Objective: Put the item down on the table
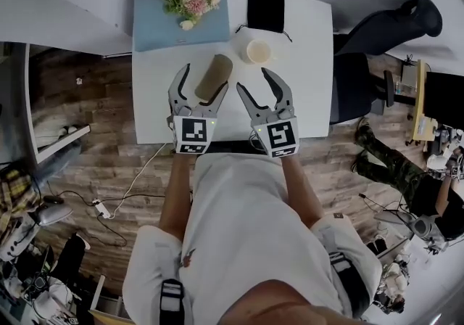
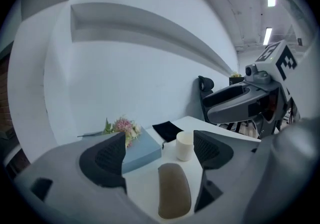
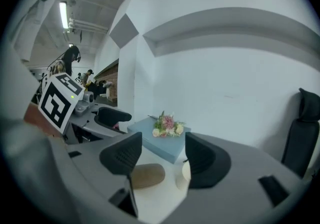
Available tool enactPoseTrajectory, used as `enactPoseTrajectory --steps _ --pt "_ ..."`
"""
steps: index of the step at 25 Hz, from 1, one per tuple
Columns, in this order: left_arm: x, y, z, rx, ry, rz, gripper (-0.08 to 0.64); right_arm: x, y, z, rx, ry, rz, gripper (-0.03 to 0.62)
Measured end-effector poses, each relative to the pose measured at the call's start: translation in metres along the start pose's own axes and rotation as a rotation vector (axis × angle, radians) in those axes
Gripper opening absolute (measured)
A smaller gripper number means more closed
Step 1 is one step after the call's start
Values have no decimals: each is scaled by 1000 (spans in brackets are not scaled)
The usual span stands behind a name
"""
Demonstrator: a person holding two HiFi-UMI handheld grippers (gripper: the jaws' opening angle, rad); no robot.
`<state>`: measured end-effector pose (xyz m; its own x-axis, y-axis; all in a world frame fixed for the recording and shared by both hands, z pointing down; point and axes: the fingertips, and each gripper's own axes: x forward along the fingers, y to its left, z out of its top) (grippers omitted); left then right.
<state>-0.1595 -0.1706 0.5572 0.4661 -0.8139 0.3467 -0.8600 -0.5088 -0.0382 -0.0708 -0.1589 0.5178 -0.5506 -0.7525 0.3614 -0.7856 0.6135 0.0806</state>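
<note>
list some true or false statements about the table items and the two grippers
1. The brown case lies on the white table. True.
2. The left gripper is clamped on the case. False: its jaws stand apart and hold nothing.
3. The flowers lie on the blue box. True.
4. The white cup stands on the blue box. False: it stands on the table itself, near the black pouch.
5. The right gripper is open and empty. True.
</note>
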Motion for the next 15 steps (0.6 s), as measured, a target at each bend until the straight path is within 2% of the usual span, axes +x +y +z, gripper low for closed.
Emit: enactPoseTrajectory --steps 4,7,11,15 --pt "-18 3 47 33 -109 47 434 -16 -6 28 -17 -72 -9 288" --pt "-36 -2 79 18 -165 95 437 -33 -11 44 -20 -124 -8 302" --pt "-56 -15 107 43 -221 140 446 -59 -16 59 -3 -167 5 305" --pt "-74 -32 122 19 -235 177 449 -82 -24 64 -6 -200 0 327"
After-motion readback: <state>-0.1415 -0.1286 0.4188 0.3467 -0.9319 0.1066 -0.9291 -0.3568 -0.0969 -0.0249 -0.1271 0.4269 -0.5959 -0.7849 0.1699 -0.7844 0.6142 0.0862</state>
